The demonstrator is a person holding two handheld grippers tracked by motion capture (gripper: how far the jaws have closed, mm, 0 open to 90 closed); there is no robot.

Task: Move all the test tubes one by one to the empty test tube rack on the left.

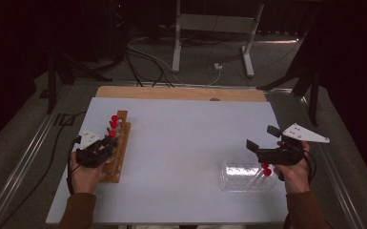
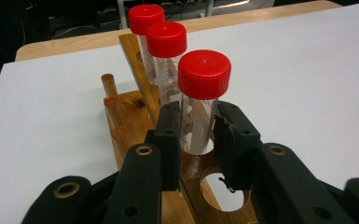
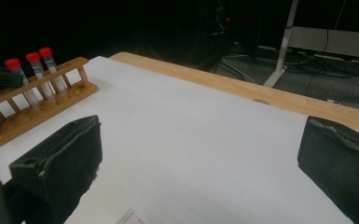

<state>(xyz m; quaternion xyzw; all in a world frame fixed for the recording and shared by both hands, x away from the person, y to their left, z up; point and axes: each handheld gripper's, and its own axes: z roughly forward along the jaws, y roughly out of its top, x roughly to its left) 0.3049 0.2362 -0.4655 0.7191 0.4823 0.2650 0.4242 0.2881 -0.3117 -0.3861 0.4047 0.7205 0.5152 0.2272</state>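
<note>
Jaws of our left gripper (image 2: 197, 140) sit on either side of the nearest red-capped tube (image 2: 200, 100), close against its glass, though we cannot tell whether they grip it. That tube stands upright in the wooden rack (image 1: 116, 151) at the table's (image 1: 181, 138) left. Our right gripper (image 1: 261, 139) hangs spread wide above a clear plastic box (image 1: 245, 176) holding red-capped tubes.

Three red-capped tubes (image 2: 198, 100) stand in one wooden rack (image 1: 116, 152) at the left of the worktop (image 1: 181, 143). One clear plastic box (image 1: 240, 176) lies near right, with two more red caps (image 1: 266, 169) at its right end. Two hand-held grippers: left gripper (image 1: 108, 141), right gripper (image 1: 262, 137).
</note>
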